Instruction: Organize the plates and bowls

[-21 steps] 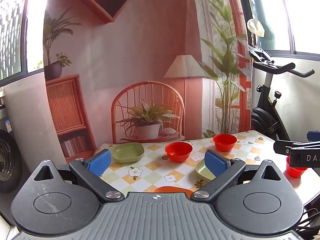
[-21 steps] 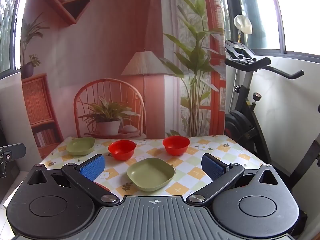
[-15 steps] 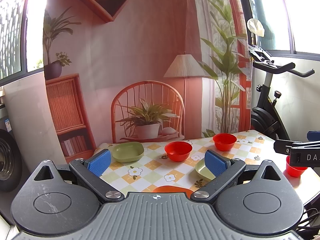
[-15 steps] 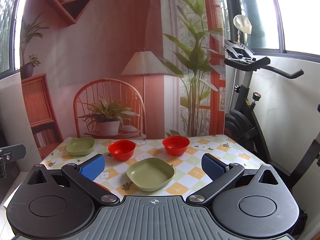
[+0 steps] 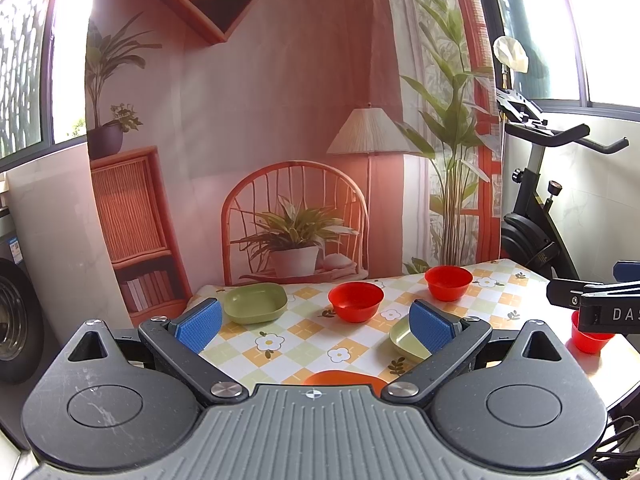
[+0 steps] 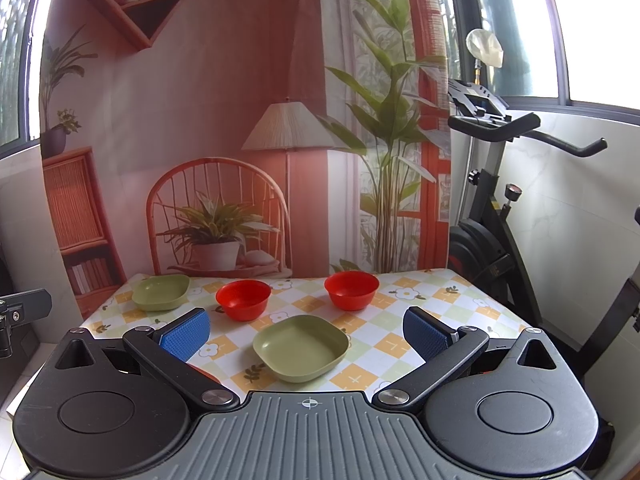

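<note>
Green plates (image 6: 301, 347) and red bowls (image 6: 243, 299) dot the tabletop (image 6: 416, 344); both grippers' fingers (image 5: 198, 325) (image 6: 426, 335) gape wide, empty.

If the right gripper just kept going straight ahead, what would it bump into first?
Probably the near green plate: it lies on the table right between the right gripper's open fingers. The red bowls sit farther back. Height above the table is hard to judge, so it might pass over.

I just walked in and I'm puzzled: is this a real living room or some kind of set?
Likely a staged corner in a home: the chair and lamp are printed on a hanging backdrop, a real exercise bike stands beside it, and a small table carries bowls and plates.
</note>
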{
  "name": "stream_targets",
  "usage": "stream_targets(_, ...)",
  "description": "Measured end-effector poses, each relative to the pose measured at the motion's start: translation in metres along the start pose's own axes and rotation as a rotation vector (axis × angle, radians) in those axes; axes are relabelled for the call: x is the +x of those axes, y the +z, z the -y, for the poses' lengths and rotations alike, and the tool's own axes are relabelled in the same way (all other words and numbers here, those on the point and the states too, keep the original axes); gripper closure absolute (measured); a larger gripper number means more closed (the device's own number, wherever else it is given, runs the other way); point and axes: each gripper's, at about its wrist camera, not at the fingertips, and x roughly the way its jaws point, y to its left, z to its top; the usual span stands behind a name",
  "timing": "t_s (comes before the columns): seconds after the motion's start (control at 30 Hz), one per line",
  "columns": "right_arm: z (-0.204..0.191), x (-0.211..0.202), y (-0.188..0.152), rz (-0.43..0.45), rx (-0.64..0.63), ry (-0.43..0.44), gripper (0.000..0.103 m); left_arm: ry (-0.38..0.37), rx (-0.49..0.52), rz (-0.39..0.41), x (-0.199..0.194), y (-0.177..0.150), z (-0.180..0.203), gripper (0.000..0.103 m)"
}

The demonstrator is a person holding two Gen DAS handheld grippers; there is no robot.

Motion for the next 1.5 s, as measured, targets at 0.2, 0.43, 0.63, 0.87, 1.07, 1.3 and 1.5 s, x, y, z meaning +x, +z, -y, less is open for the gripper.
stream_targets(0.2,0.0001,0.0005,-0.0005,0.000,0.000,0.000,0.000,0.000,-0.001,0.000,-0.0005,0.0004,-0.0006,0.002)
stream_targets(0.43,-0.0006,0.0003,-0.0007,-0.001,0.000,0.000,0.000,0.001,-0.001,-0.001,-0.0002,0.0000,-0.0003,0.002)
stream_targets(0.63,-0.0009,0.0002,-0.0007,-0.002,0.001,0.000,0.000,0.000,-0.002,-0.002,0.0004,-0.0005,-0.0002,0.002)
stream_targets(0.87,-0.0009,-0.0001,-0.0004,-0.002,0.001,0.000,0.000,0.001,-0.002,-0.003,0.0011,-0.0014,0.0001,0.002)
stream_targets(1.07,-0.0012,-0.0005,-0.0003,-0.002,0.001,0.000,0.000,0.000,-0.002,-0.005,0.0017,-0.0024,0.0005,0.002)
stream_targets(1.3,-0.0013,-0.0006,-0.0003,-0.003,0.002,0.000,0.000,0.000,-0.002,-0.006,0.0021,-0.0031,0.0009,0.002)
stream_targets(1.5,-0.0013,-0.0002,-0.0007,-0.002,0.002,0.000,0.000,0.002,-0.007,-0.011,0.0007,-0.0065,0.0016,0.002)
